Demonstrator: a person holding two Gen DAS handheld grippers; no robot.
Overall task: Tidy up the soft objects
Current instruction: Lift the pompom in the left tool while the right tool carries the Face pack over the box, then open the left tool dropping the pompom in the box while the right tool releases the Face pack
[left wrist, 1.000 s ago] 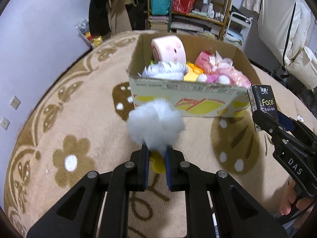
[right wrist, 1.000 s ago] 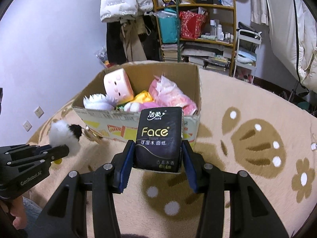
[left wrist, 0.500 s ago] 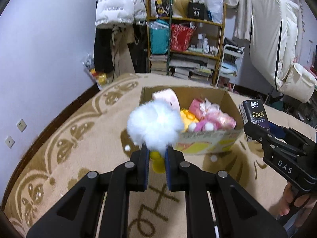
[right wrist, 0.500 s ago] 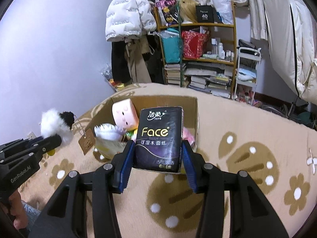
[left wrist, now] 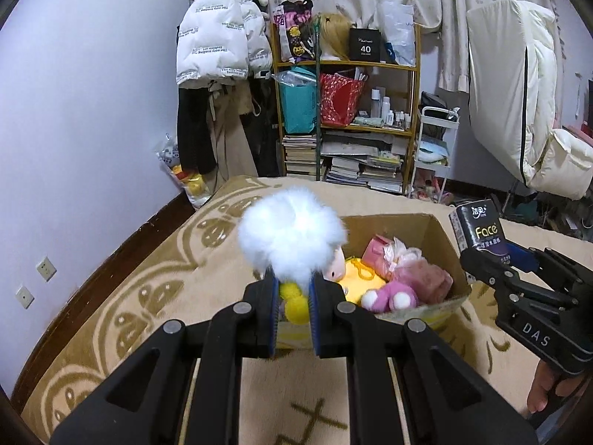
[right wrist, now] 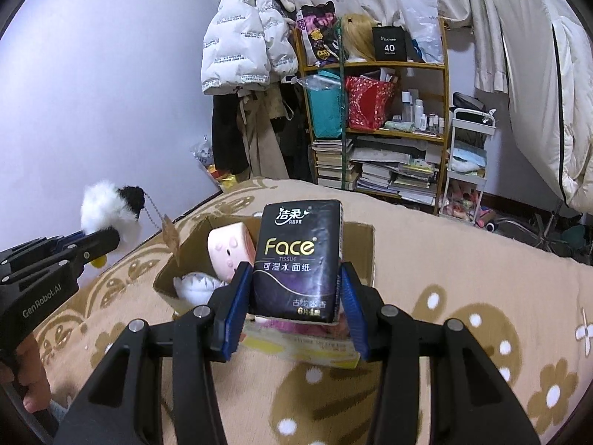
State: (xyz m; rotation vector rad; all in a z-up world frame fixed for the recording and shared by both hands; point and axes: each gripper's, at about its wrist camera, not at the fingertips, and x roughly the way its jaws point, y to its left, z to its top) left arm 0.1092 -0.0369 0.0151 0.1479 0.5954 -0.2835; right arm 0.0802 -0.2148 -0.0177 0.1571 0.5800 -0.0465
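Observation:
My left gripper (left wrist: 292,289) is shut on a fluffy white plush toy (left wrist: 291,243) with yellow feet, held in the air in front of the cardboard box (left wrist: 443,237). The toy also shows in the right wrist view (right wrist: 107,209), with a black part and a hanging tag. My right gripper (right wrist: 294,296) is shut on a black "Face" tissue pack (right wrist: 298,259), held upright above the box (right wrist: 365,256). The pack shows in the left wrist view (left wrist: 478,230) to the right of the box. The box holds pink, yellow and white soft toys (left wrist: 404,274).
The box stands on a beige carpet with brown flower patterns (left wrist: 148,289). A wooden shelf with books and bags (left wrist: 348,126) stands at the back wall. A white puffer jacket (left wrist: 218,26) hangs at the left. White bedding (left wrist: 526,111) hangs at the right.
Both grippers have risen and tilted upward with their loads. The box now sits lower in both views and more of the room behind shows.

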